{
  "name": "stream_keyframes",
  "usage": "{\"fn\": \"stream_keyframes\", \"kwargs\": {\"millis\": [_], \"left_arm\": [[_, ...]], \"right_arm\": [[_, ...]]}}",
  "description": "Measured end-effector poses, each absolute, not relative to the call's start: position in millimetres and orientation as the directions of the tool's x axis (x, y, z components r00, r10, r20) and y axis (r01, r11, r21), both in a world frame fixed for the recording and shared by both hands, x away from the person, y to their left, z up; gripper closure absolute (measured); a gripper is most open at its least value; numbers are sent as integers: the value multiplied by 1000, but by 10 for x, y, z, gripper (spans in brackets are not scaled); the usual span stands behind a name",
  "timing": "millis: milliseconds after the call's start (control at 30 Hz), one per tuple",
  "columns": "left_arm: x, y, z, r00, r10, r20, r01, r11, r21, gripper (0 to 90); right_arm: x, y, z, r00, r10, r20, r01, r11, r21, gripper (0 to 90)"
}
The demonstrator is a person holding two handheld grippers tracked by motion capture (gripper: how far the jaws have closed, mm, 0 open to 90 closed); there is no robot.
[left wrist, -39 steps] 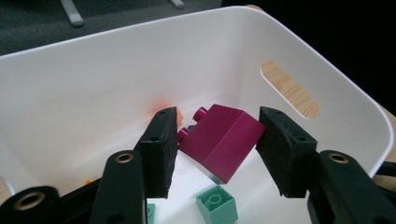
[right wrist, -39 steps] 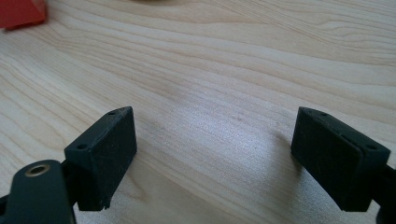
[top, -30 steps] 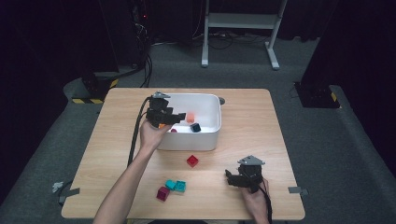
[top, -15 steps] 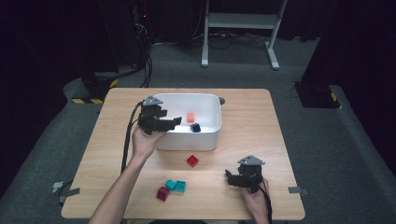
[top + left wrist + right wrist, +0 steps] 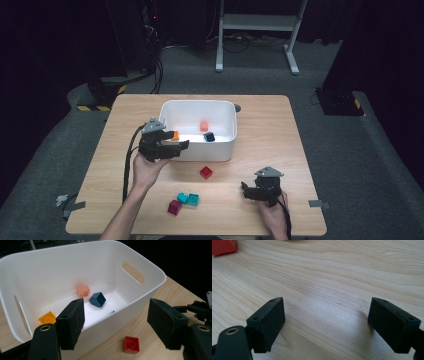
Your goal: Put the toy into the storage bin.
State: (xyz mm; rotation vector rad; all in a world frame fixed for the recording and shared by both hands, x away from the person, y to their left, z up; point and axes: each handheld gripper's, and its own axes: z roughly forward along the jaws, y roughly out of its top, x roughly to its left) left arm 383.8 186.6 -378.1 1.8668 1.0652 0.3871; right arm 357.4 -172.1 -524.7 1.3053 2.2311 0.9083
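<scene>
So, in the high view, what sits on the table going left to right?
Left tongs → magenta brick → teal bricks → red brick → right tongs.

The left tool [image 5: 175,146] hangs open and empty at the near-left wall of the white bin [image 5: 220,152]. Just beyond it, inside the bin, lie orange [image 5: 174,135], salmon [image 5: 203,125] and dark blue [image 5: 209,136] bricks. A red brick [image 5: 205,172] lies between it and the right tool [image 5: 247,189], which rests on the surface [image 5: 280,130].

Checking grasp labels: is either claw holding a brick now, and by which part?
Nothing held. Left claw is open and empty beside the white bin; right claw is open over bare table.
</scene>
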Motion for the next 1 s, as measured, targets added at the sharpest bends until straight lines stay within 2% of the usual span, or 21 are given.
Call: {"fn": "stream_keyframes", "kwargs": {"millis": [467,867,1000], "left_arm": [[3671,1676,-4209,618,767,-172,541,-256,801,287],[3720,1437,-4617,635,752,-178,582,-313,751,293],[3770,1352,-4693,649,745,-153,584,-359,728,302]], "right_arm": [[3574,-1721,-5247,-484,875,-14,615,352,705,139],[3574,-1721,-5247,-484,875,-15,616,353,705,139],[3574,-1721,-5248,-485,874,-15,615,353,705,139]]}}
